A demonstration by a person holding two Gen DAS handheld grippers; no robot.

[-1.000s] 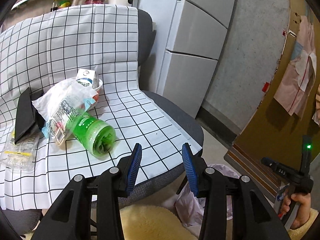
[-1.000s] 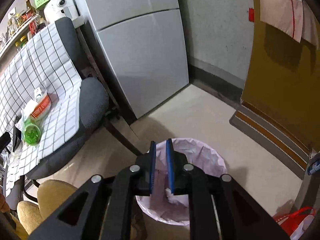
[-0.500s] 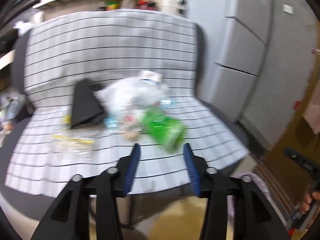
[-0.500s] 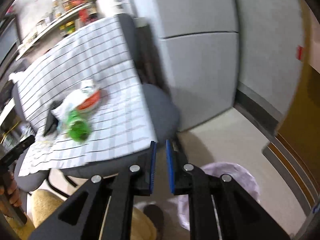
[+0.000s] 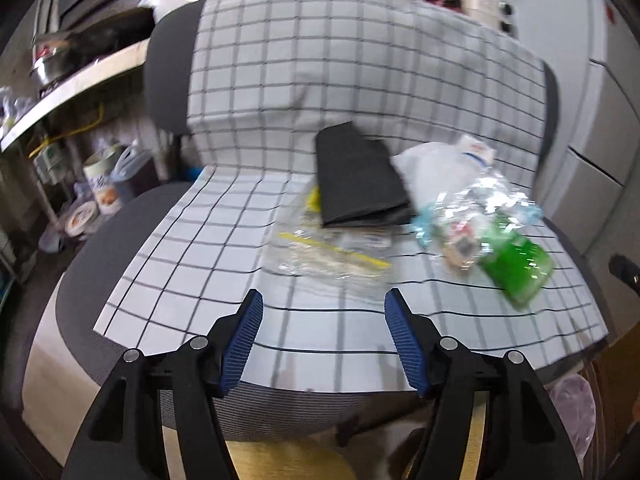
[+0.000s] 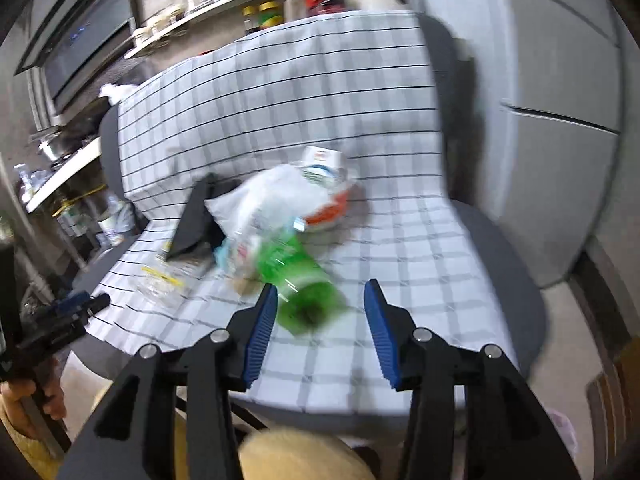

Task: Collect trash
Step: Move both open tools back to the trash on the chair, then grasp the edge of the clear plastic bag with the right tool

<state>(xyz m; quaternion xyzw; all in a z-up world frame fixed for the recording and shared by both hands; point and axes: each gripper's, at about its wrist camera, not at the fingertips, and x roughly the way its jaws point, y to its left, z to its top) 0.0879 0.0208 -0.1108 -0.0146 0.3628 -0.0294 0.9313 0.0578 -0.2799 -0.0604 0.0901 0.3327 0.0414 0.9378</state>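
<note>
A checked cloth (image 5: 200,260) covers a grey chair seat strewn with trash. On it lie a green plastic bottle (image 5: 516,268) on its side, a crumpled clear wrapper (image 5: 332,256) with a yellow strip, a black folded piece (image 5: 356,180), a white plastic bag (image 5: 436,176) and a small carton (image 5: 476,150). My left gripper (image 5: 324,296) hovers over the seat's front edge short of the wrapper, jaws opening and nothing between them. My right gripper (image 6: 321,286) is opening too. The green bottle (image 6: 296,276) shows in its gap, and the pads do not touch it.
A bin with a pale pink liner (image 5: 572,400) stands on the floor right of the chair. A grey fridge (image 6: 560,120) rises at the right. Shelves with pots (image 5: 72,80) and tubs on the floor (image 5: 104,196) crowd the left. A hand (image 6: 24,400) holds the other gripper at lower left.
Both views have swung from the floor and bin to face the chair seat. The right jaws went from shut to wide apart. The left jaws have spread further.
</note>
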